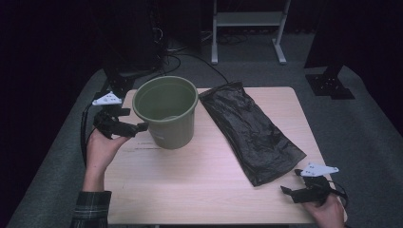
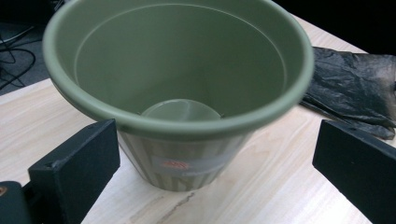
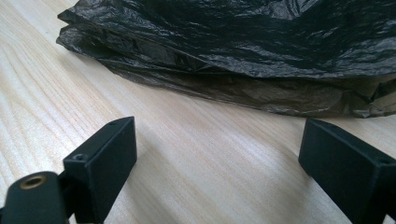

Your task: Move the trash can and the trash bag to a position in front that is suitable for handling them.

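- Your left gripper (image 1: 141, 127) hangs with its jaws spread wide and nothing between them, just beside the near-left wall of the green plastic bucket (image 1: 167, 114); in the left gripper view the bucket (image 2: 180, 88) sits between the two black jaws but beyond their tips, untouched
- The bucket stands upright on the desk (image 1: 190, 190), toward its far left, empty inside, a label on its lower wall
- Your right gripper (image 1: 291, 191) rests low at the near-right edge of the desk, jaws parted and empty, aimed at the near end of the black plastic bag (image 1: 249, 130)
- In the right gripper view the bag (image 3: 243, 51) lies flat and folded, its crumpled edge just ahead of the jaws, bare wood between
- Likely trouble on the left: the bucket is light and tapered, so a jaw that bumps the wall instead of straddling the rim could push or tip it toward the bag
- Likely trouble on the right: the film lies thin and flat on the wood, so jaws closing too high may slip off, and a pinch through every layer would leave the bag shut
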The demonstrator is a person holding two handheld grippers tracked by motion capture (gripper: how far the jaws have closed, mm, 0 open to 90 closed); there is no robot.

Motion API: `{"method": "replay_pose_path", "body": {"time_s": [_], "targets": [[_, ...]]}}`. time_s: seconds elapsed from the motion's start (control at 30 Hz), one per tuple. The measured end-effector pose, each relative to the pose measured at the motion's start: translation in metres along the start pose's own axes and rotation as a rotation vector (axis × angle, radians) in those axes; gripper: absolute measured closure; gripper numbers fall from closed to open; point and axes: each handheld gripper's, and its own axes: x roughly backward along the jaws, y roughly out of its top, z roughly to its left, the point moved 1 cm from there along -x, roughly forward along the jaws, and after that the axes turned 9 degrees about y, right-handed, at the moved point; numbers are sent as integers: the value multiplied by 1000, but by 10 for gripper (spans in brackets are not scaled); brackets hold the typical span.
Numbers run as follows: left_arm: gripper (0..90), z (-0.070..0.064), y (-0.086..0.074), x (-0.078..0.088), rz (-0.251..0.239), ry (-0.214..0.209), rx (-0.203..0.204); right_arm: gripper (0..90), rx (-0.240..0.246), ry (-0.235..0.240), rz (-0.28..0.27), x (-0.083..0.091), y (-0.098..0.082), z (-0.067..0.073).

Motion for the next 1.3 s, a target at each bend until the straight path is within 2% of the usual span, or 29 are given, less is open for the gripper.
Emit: {"method": "replay_pose_path", "body": {"time_s": [0.37,0.47,0.67,0.9,1.3], "targets": [[0,20,8,-20,14,17,17,98,1,1,0,0,0,0],[0,29,9,-25,-4,13,45,97,1,0,0,0,0,0],[0,39,11,-34,8,19,52,98,1,1,0,0,0,0],[0,46,9,-47,21,0,72,98,2,1,0,0,0,0],[0,45,10,-59,31,-23,77,98,3,2,0,0,0,0]]}}
